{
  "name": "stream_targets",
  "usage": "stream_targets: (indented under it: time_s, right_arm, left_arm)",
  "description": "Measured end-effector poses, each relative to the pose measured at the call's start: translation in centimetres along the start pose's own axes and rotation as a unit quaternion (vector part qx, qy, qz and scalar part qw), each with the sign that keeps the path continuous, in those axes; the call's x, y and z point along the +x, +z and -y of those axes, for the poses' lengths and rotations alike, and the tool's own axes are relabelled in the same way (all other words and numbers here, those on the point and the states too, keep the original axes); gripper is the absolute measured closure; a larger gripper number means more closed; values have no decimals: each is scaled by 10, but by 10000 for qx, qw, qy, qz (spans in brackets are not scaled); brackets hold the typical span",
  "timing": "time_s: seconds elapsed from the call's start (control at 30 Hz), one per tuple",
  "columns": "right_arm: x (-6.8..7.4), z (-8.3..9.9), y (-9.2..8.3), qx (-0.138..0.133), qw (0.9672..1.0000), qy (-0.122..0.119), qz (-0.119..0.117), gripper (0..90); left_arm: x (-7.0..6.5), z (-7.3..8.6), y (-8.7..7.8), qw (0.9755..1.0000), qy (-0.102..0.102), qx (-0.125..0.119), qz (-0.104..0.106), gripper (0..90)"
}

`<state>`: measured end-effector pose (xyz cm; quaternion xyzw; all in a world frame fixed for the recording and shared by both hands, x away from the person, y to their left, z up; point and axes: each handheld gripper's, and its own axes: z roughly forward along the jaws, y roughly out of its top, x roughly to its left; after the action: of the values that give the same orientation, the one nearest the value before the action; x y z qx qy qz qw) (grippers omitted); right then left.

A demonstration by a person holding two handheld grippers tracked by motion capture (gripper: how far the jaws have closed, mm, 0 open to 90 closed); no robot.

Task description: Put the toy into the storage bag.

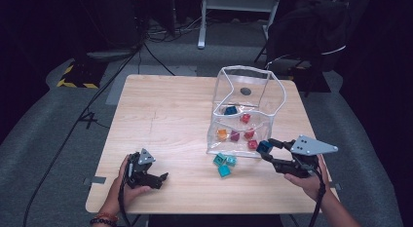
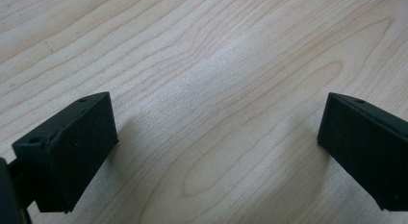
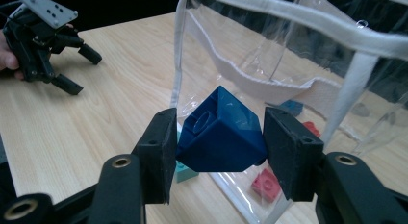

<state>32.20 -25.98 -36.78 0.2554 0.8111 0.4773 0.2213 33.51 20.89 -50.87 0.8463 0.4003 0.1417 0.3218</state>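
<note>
My right gripper (image 3: 216,137) is shut on a dark blue block (image 3: 222,135), which sits tilted between its pads; in the high view that gripper (image 1: 265,150) holds the blue block (image 1: 264,146) just off the near right corner of a clear plastic bag (image 1: 243,110). Inside the bag lie several red, orange, purple and blue blocks (image 1: 235,135). Three teal blocks (image 1: 224,163) rest on the table before the bag. My left gripper (image 1: 163,178) lies low at the table's near left, open, with bare wood (image 2: 211,113) between its fingers (image 2: 72,147).
The bag's white-trimmed rim (image 3: 298,19) stands upright right beyond the held block. The other hand's gripper (image 3: 57,51) rests at the far left in the right gripper view. The wooden table (image 1: 160,115) has free room on its left half. Dark floor and cables surround it.
</note>
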Motion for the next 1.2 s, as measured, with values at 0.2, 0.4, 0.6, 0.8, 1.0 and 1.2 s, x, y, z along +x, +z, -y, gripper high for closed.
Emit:
stream_targets:
  time_s: [0.2,0.4,0.6,0.8,1.0,1.2]
  right_arm:
    - [-7,-12,-8,-176,9997,44,153,479]
    - [-13,-27,-15,-356,9990,10,278,479]
    - [-19,-41,-17,-479,9981,1,379,479]
    - [-23,-48,-19,-632,9968,16,495,479]
    - [-27,-57,-19,-687,9960,12,569,479]
    - [-31,-65,-14,-696,9957,-4,618,479]
  left_arm:
    - [0,0,0,10000,17,3,-7,5]
    - [0,0,0,10000,-2,-1,0,5]
    - [0,0,0,10000,-1,0,1,5]
    - [0,0,0,10000,-3,-1,1,5]
    - [0,0,0,10000,-2,-1,2,5]
    - [0,0,0,10000,-1,-1,1,5]
